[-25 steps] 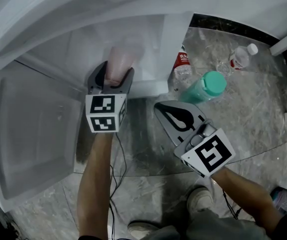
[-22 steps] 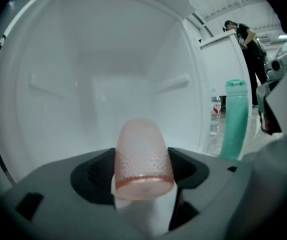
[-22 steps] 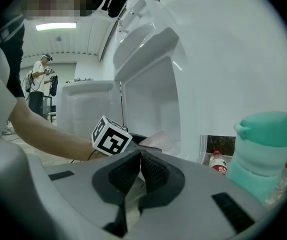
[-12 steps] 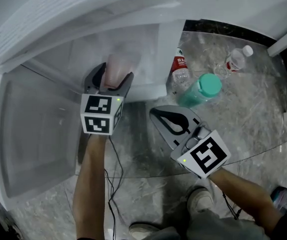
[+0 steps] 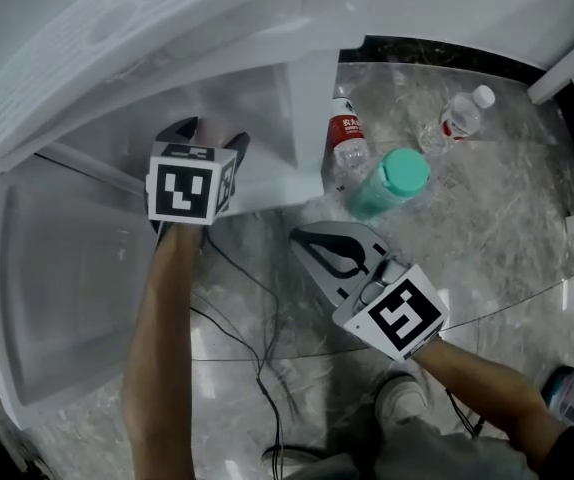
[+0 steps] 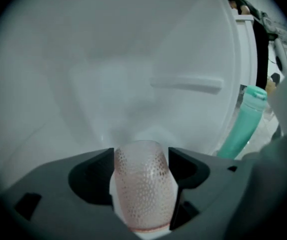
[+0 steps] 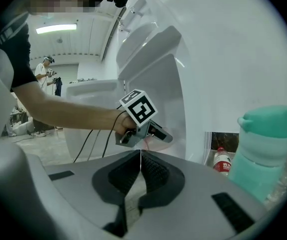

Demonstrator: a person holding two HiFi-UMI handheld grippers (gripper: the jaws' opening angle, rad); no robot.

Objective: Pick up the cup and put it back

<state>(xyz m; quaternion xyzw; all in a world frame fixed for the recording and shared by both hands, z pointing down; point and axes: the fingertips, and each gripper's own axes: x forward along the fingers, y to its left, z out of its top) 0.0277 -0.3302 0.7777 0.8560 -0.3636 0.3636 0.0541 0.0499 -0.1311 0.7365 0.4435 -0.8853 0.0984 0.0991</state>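
**Operator:** Start on my left. What have I got?

**Spotter:** Your left gripper [image 5: 210,140] is clamped on the cup [image 6: 144,184], one jaw pressed to each side of its pink, dotted wall. You've reached it into the open white fridge [image 5: 297,98], so the cup is off any surface, inside that compartment.

**Operator:** How does the cup lie in the jaws?

**Spotter:** Its long axis runs the same way the jaws point. The rounded far end heads deeper into the fridge and the other end sits back toward your hand. There's nothing to go and fetch, since the cup is already dead centre in your grip. From the left gripper view I can't tell how close a shelf is beneath it, so I'd judge the put-down needs a slow descent before you let the jaws part.

**Operator:** And to the right?

**Spotter:** Your right gripper [image 7: 140,160] has its jaws pressed together on nothing. It hangs over the marbled floor [image 5: 487,228], outside the fridge and near a teal bottle [image 5: 387,183]. It's well apart from the cup.

**Operator:** So which hand finishes?

**Spotter:** Your left, I'd say. It has the cup and it's the nearer one. Keep your right where it is, clear of that bottle.
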